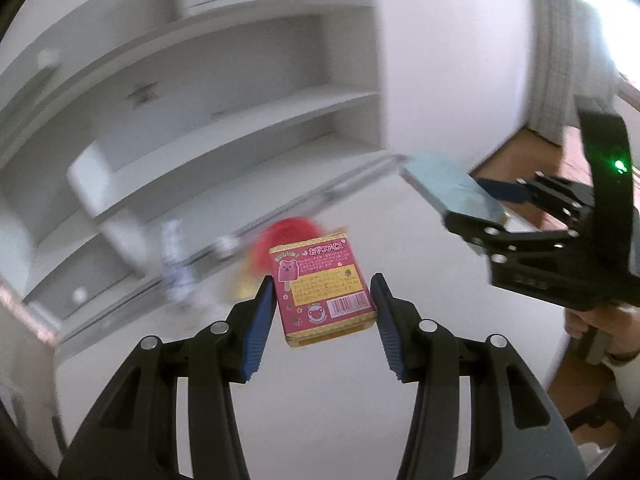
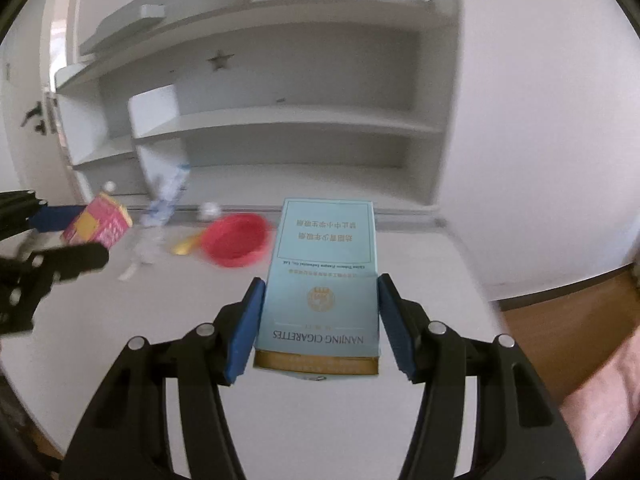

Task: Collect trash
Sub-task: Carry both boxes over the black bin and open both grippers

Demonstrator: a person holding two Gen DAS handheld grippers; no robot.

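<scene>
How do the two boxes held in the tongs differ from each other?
The pink box in the left tongs is squat and shows a cartoon bear; the blue box in the right tongs is longer, plainer and reads NANJING CIGARETTES. Both are small cartons, gripped by their sides and held above the white table.

A: The left gripper (image 1: pixel 322 320) is showing matte black forked arms, ribbed blue pads and round silver pins.
B: The right gripper (image 2: pixel 320 322) is looking the same; at right in the left view, a green light is glowing on its black housing
</scene>
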